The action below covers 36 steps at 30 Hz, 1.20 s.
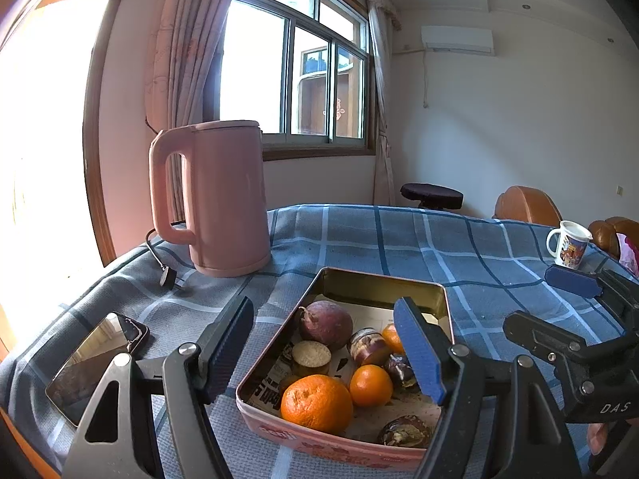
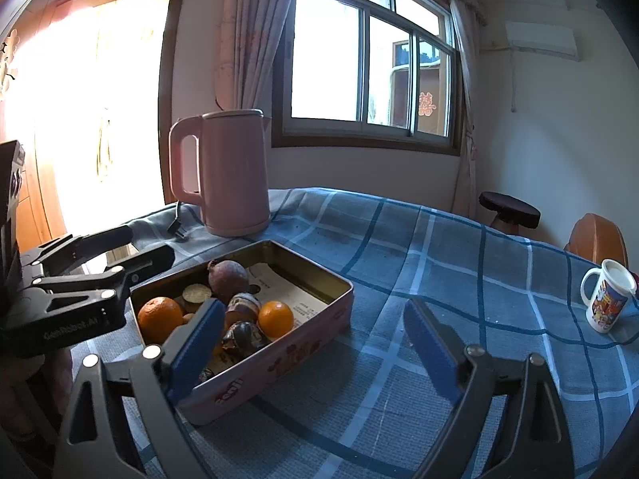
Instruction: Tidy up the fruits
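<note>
A pink tin (image 1: 319,437) lined with printed paper sits on the blue checked cloth (image 1: 459,255), at 5 o'clock from the pink kettle (image 1: 223,199). It holds two bright oranges (image 1: 317,403), a dull purple round fruit (image 1: 326,324) and dark wrinkled ones. The left gripper (image 1: 327,355) and right gripper (image 2: 315,353) both gape wide, empty.

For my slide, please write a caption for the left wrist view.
Open left gripper hovers over a tin of oranges on a checked tablecloth.
</note>
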{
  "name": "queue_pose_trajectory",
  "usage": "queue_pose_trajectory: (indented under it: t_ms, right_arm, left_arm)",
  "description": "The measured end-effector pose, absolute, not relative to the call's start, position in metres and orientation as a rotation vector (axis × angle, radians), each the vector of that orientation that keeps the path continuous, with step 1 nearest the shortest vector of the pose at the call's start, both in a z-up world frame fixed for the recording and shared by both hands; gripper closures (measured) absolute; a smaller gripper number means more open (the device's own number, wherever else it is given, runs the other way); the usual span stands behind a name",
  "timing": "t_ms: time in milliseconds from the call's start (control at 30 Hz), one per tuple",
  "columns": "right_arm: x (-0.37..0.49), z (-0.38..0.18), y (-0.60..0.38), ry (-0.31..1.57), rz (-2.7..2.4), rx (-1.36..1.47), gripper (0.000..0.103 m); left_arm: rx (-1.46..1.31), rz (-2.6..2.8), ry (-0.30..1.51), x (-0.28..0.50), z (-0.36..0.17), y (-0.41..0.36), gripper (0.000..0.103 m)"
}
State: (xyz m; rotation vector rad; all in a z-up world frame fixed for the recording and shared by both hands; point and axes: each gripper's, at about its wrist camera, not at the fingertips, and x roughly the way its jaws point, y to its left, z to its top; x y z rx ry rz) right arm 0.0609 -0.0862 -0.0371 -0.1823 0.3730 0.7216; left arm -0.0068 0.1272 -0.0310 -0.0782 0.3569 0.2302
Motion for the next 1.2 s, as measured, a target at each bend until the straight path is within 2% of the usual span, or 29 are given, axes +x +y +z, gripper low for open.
queue_pose_trajectory:
  t_ms: [333,433,700,1200]
  right_arm:
    - [0.059,-0.036,-0.09,0.359,0.708,-0.192,0.009]
    - [0.058,-0.035,-0.091,0.35,0.702,-0.195,0.009]
    - [0.056,-0.036,-0.093,0.338,0.692,-0.208,0.009]
    - [0.061,-0.045,-0.099,0.354,0.665,-0.22,0.009]
  left_arm:
    - [-0.06,0.237,0.334,-0.008,-0.029,0.124,0.028]
    - [-0.054,0.239,0.322,-0.01,-0.027,0.121,0.017]
    - [-0.068,0.233,0.313,-0.01,-0.025,0.12,0.01]
    - [-0.046,0.219,0.32,-0.009,-0.029,0.113,0.01]
